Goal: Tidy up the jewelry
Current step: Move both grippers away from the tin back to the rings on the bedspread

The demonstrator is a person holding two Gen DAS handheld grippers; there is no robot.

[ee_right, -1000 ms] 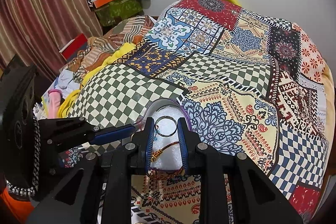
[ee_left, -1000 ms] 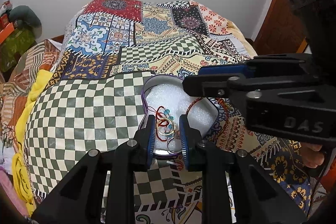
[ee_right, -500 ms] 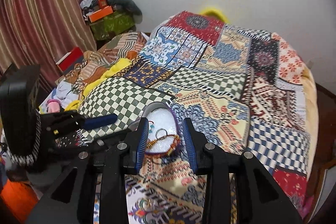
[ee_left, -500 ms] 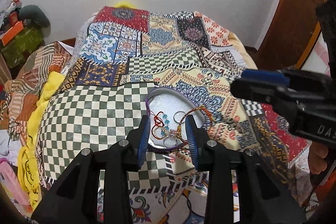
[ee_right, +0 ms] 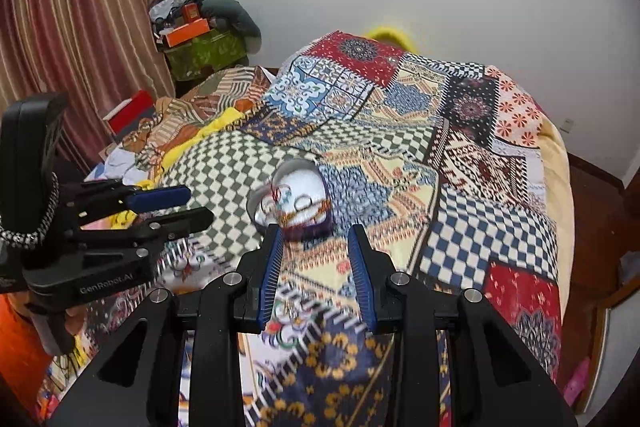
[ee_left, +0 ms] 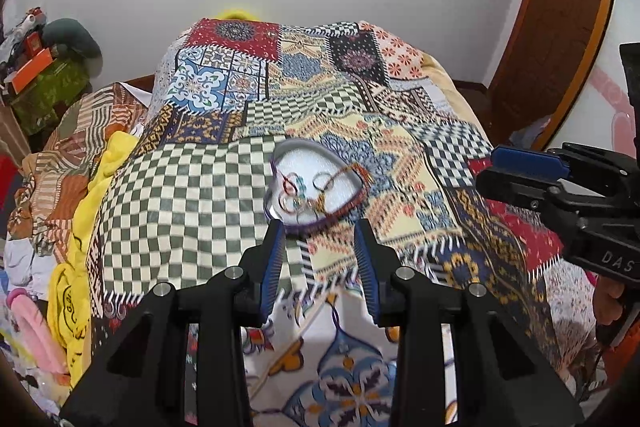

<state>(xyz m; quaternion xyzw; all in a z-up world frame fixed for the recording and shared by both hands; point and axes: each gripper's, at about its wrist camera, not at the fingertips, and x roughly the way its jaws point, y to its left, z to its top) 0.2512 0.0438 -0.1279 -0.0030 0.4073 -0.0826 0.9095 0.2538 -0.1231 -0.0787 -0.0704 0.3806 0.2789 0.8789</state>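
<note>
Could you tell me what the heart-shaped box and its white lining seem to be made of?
The heart-shaped box looks like thin metal: its rim is smooth, grey and shiny. The white lining looks like soft foam or padding, matte and slightly textured, though blur leaves that uncertain.

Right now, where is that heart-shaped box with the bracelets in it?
The heart-shaped box lies on the patchwork quilt at the edge of its green checkered patch, just beyond the fingertips of both open grippers, centred in both wrist views.

One heart-shaped box sits on one patchwork bed. Two grippers show: left gripper, right gripper. The tangled jewelry is too blurred to count.
</note>
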